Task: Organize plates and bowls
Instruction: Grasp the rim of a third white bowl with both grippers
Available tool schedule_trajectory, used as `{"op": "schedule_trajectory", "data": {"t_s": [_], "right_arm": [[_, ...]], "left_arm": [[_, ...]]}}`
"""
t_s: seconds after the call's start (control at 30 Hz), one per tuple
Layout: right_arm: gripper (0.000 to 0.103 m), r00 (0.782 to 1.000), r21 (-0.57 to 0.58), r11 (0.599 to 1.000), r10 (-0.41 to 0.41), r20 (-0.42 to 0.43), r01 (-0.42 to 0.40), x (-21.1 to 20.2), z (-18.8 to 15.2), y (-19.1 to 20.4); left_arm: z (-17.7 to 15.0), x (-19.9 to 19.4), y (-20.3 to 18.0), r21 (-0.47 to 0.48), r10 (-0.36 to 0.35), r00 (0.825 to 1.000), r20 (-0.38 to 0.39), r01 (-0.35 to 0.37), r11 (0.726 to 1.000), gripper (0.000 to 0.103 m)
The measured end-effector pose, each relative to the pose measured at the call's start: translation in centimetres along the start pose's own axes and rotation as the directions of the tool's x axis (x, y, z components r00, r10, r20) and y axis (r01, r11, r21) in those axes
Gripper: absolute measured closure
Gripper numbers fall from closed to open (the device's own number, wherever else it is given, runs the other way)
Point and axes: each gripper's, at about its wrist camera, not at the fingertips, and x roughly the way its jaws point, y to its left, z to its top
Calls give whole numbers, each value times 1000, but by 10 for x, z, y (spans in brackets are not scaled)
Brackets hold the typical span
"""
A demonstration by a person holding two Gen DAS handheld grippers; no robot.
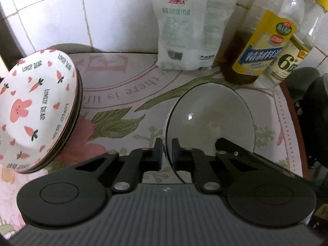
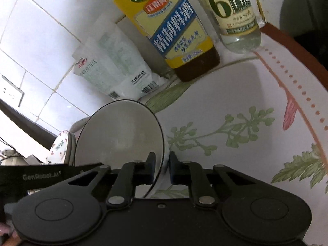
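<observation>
Grey bowl (image 1: 209,121) rim clamped between both grippers (image 1: 167,151) (image 2: 161,165).

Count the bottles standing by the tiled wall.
2, possibly more hidden. The yellow-labelled bottle of dark liquid stands right of the white bag; the clear bottle marked 6° stands right of that, near the table's edge.

blocked: bottles (image 1: 264,47), salt bag (image 1: 190,30) behind | plate stack (image 1: 39,110) left | free: cloth (image 1: 123,86) between
</observation>
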Motion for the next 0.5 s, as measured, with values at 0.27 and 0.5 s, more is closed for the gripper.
{"op": "schedule_trajectory", "data": {"t_s": [0.27, 0.5], "right_arm": [[87, 1000, 3, 1000, -21, -7, 21, -30, -7, 24], [87, 999, -52, 998, -40, 13, 41, -77, -17, 62]], "left_arm": [[-9, -41, 4, 16, -42, 998, 52, 41, 999, 96], [-21, -97, 9, 36, -69, 992, 106, 66, 997, 96]]}}
